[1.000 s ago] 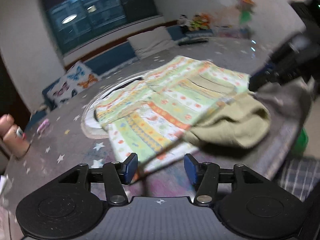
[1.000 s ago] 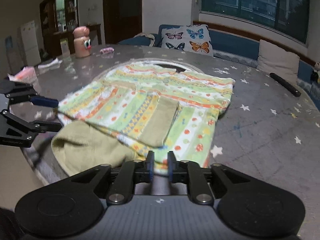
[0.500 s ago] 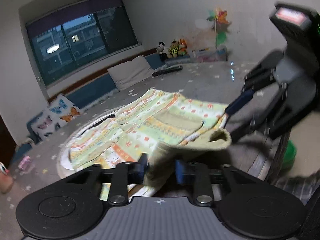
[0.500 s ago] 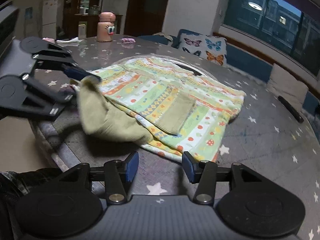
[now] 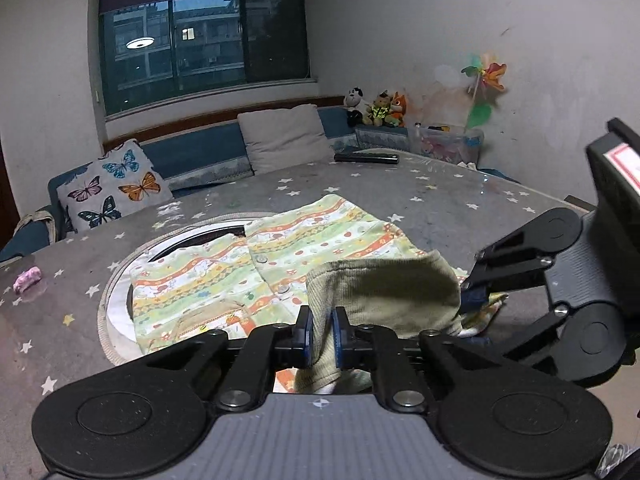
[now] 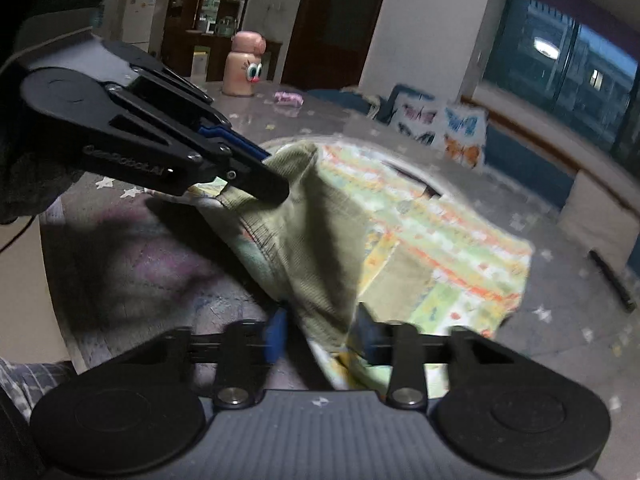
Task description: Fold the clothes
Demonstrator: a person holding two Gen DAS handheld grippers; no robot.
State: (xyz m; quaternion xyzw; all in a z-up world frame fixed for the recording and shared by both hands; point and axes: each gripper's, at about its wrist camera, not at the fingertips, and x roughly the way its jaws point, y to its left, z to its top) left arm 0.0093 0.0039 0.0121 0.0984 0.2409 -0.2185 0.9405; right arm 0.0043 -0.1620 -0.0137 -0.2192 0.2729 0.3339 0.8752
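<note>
A striped green, orange and white child's shirt [image 5: 264, 264] lies flat on the grey star-patterned table [image 5: 440, 208]. Its olive ribbed hem [image 5: 384, 292] is lifted off the table. My left gripper [image 5: 320, 330] is shut on one end of this olive hem. In the right wrist view the shirt [image 6: 448, 248] lies beyond the raised olive hem [image 6: 312, 240], and the left gripper [image 6: 266, 178] pinches its far end. My right gripper [image 6: 320, 334] has its jaws apart around the near end of the hem, with a gap on each side.
A round inset ring [image 5: 116, 280] sits in the table under the shirt. A pink cartoon bottle [image 6: 244, 64] and a small pink item [image 6: 288, 98] stand at the far side. A black remote [image 5: 366, 157] lies near the sofa with its butterfly cushion [image 5: 112, 188].
My left gripper closed on the olive hem and lifted it. My right gripper opened, then moved in around the other end of the hem.
</note>
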